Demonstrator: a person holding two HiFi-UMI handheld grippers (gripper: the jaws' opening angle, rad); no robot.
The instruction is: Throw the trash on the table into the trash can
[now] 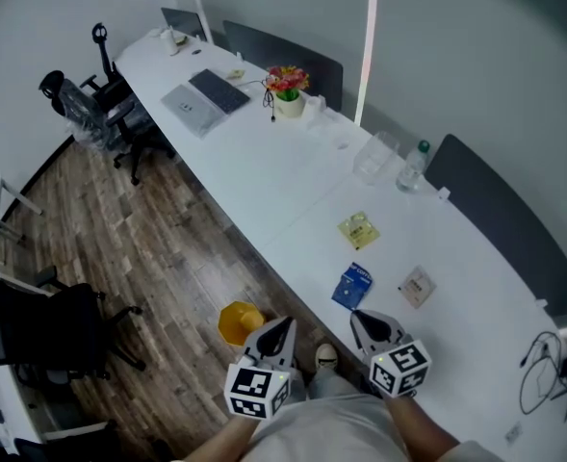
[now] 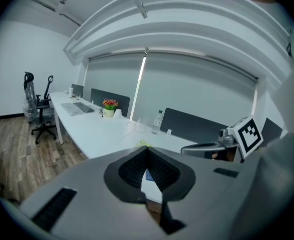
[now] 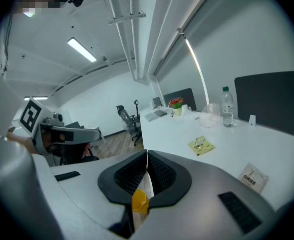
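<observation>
Right now both of our claws hang low in front of us, side by side, at the near edge of the long white desk (image 1: 264,176). The left claw (image 1: 283,327) has its jaws pressed together at the tips with nothing between them. The right claw (image 1: 360,318) is closed the same way and also carries nothing.

We count three pieces of trash, all lying flat on the desk and apart from each other. The blue packet (image 1: 352,286) sits closest to us, near the desk edge and just ahead of the right claw. The pale packet (image 1: 417,286) with dark print lies to its right. The yellow-green packet (image 1: 358,230) rests farther back, beyond the blue one. Neither claw touches any of them.

The yellow trash can (image 1: 240,322) stands on the wooden floor (image 1: 158,248), close beside the desk edge and just ahead of the left claw. From the right gripper view we see a sliver of it through the slit below the closed jaws.

Farther along the desk stand a plastic bottle (image 1: 413,165) and a clear container (image 1: 374,154), near each other. Beyond them are a flower pot (image 1: 287,89) and an open laptop (image 1: 206,99). An office chair (image 1: 100,104) waits by the far end.
</observation>
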